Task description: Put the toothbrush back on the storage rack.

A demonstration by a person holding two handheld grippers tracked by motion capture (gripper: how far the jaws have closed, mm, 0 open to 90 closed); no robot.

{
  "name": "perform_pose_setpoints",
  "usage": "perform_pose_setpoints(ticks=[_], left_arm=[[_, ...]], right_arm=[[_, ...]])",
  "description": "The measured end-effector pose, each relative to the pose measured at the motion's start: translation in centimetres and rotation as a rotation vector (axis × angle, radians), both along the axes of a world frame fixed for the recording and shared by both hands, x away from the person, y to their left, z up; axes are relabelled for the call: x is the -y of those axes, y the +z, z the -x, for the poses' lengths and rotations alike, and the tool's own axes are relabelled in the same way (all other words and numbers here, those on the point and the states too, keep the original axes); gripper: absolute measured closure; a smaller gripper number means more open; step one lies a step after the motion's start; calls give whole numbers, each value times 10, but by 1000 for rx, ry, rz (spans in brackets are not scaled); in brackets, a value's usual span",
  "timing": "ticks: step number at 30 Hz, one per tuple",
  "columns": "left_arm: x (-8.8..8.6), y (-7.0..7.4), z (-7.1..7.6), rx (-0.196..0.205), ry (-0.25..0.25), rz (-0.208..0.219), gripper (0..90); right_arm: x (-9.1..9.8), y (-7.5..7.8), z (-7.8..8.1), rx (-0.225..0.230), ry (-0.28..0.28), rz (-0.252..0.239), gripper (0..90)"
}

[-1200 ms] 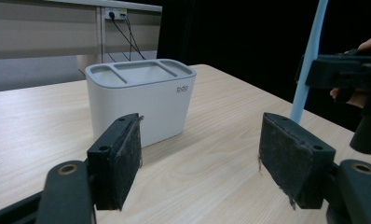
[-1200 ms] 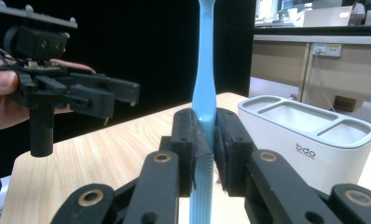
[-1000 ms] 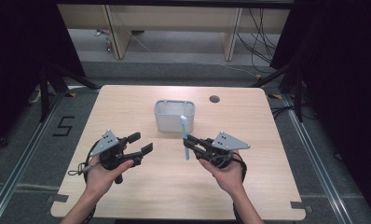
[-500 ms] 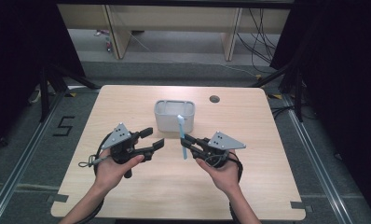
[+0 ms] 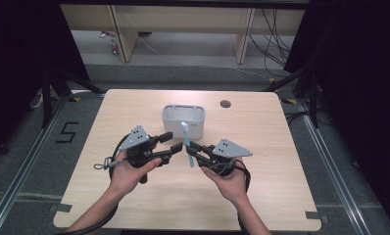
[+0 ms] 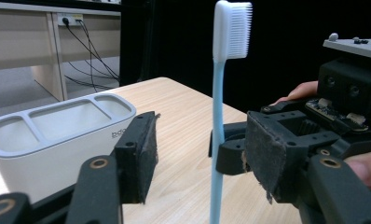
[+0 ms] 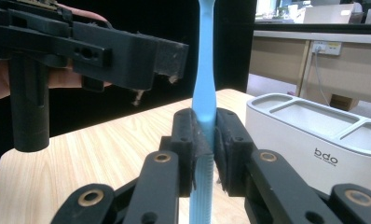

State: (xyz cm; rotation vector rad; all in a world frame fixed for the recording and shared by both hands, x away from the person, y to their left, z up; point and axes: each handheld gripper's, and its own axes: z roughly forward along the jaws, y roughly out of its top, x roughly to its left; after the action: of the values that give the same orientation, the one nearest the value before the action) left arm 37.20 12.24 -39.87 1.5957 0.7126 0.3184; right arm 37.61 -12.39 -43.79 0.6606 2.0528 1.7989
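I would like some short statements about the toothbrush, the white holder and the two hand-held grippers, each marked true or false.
1. The right hand-held gripper clamps the blue toothbrush by its handle. True.
2. The toothbrush lies flat on the table. False: it stands upright, bristles on top.
3. The left hand-held gripper grips the toothbrush too. False: its jaws have just been closing, with nothing clamped between them.
4. The white holder has three compartments. True.
5. The toothbrush stands inside the holder. False: it is in front of it, outside.
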Motion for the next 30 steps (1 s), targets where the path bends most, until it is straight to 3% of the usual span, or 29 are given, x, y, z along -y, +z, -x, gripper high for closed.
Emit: perform_pose_setpoints(ticks=[10,16,20,30], left_arm=[[7,0,-6,-14,-17,-22,571],[13,-2,-9,-23,-8,-19,638],[15,-2,-11,-25,-5,-19,660],[15,-1,-15,-38,0,-11,732]], right_arm=[[-6,-1,2,-26,-29,6,789],[-6,-1,-1,16,-48,30,789],[-9,-2,-1,-10,-30,14,788],[-10,0,0,-7,-40,38,788]])
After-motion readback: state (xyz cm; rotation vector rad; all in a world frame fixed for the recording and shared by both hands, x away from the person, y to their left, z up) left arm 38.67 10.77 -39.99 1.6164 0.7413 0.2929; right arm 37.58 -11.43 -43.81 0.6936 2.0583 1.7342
